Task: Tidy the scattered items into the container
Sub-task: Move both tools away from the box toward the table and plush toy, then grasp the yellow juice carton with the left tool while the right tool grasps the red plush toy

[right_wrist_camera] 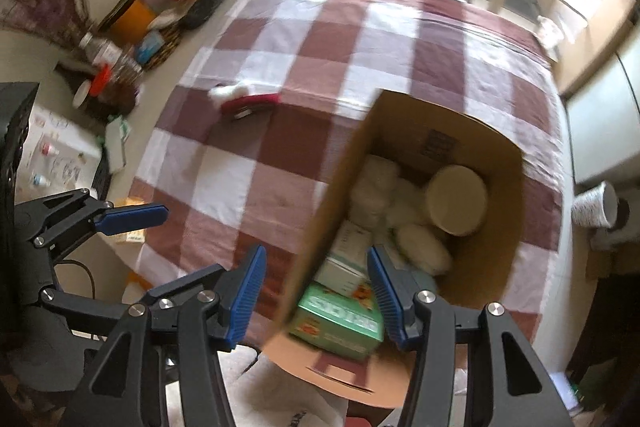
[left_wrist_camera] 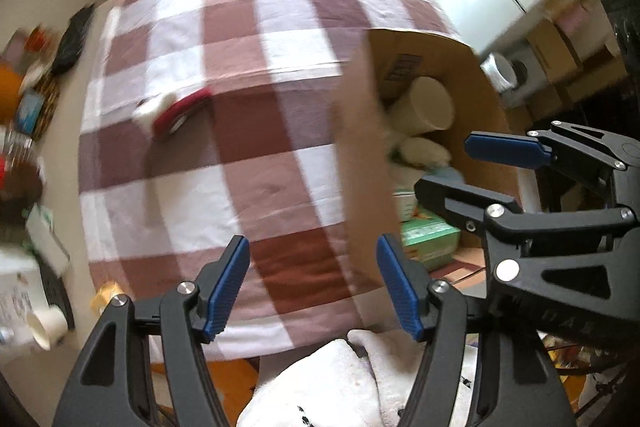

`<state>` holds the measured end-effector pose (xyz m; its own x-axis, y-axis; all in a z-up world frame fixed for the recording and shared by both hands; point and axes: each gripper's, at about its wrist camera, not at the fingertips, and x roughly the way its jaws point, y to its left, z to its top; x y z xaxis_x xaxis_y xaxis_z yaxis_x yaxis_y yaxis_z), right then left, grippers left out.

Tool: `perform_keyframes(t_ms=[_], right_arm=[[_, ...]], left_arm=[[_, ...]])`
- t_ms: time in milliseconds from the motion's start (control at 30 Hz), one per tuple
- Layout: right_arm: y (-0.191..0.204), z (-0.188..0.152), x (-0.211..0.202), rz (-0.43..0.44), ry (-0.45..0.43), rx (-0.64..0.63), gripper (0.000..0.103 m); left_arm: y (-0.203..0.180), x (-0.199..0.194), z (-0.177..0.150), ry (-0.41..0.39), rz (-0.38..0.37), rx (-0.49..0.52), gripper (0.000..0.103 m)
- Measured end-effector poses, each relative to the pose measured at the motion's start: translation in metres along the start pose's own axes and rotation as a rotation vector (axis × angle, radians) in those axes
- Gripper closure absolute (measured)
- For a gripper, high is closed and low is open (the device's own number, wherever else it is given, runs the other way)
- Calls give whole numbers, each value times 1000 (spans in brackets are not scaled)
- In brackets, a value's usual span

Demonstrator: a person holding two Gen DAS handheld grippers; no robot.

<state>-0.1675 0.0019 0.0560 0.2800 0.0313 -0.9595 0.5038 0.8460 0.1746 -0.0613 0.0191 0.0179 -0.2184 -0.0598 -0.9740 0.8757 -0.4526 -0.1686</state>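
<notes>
A red and white fluffy item [left_wrist_camera: 176,111] [right_wrist_camera: 248,101] lies alone on the checked tablecloth [left_wrist_camera: 240,187] [right_wrist_camera: 320,47]. To its right stands an open cardboard box [left_wrist_camera: 360,167] [right_wrist_camera: 500,227] holding a paper cup [left_wrist_camera: 428,103] [right_wrist_camera: 458,199], white fluffy items [right_wrist_camera: 376,187], a white carton [right_wrist_camera: 348,259] and a green carton [left_wrist_camera: 430,239] [right_wrist_camera: 340,319]. My left gripper [left_wrist_camera: 316,287] [right_wrist_camera: 188,243] hangs open above the cloth beside the box's left wall, nothing between its blue pads. My right gripper [right_wrist_camera: 316,297] [left_wrist_camera: 444,163] is open above the box's near left corner, gripping nothing.
Bottles, an orange container and packets crowd the table's left edge [right_wrist_camera: 120,27]. A paper cup [left_wrist_camera: 46,325] lies at the near left, and a yellow packet [left_wrist_camera: 106,293] [right_wrist_camera: 132,235] sits by the cloth's edge. Another cup [right_wrist_camera: 596,205] lies right of the table. White cloth [left_wrist_camera: 328,383] lies below.
</notes>
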Motion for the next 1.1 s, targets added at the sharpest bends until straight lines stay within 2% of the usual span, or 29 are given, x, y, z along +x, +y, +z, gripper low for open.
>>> perform_keyframes(t_ms=[233,433,567,767,967,1100], right_arm=[[63,37,22,14,24,-211,49],[123,79,49,-28,32,-517,49],[144,113,74,-50,23,-603,49],[160,152,137,-96,125,-721,49],[175,159,207,-220,235,-945,49],[180,160,238,-290,259,-1072,49]], left_arm=[[88,-10,-38,-46,77,-235,36],[184,-2,-96,-31,159,-509,36],[230,12,-135,-10,212,-640,36],[268,48,-171,15,216,-743,36],[284,82,-183,38,186,-772,36],[292,98,-183,49,161,-776,35]])
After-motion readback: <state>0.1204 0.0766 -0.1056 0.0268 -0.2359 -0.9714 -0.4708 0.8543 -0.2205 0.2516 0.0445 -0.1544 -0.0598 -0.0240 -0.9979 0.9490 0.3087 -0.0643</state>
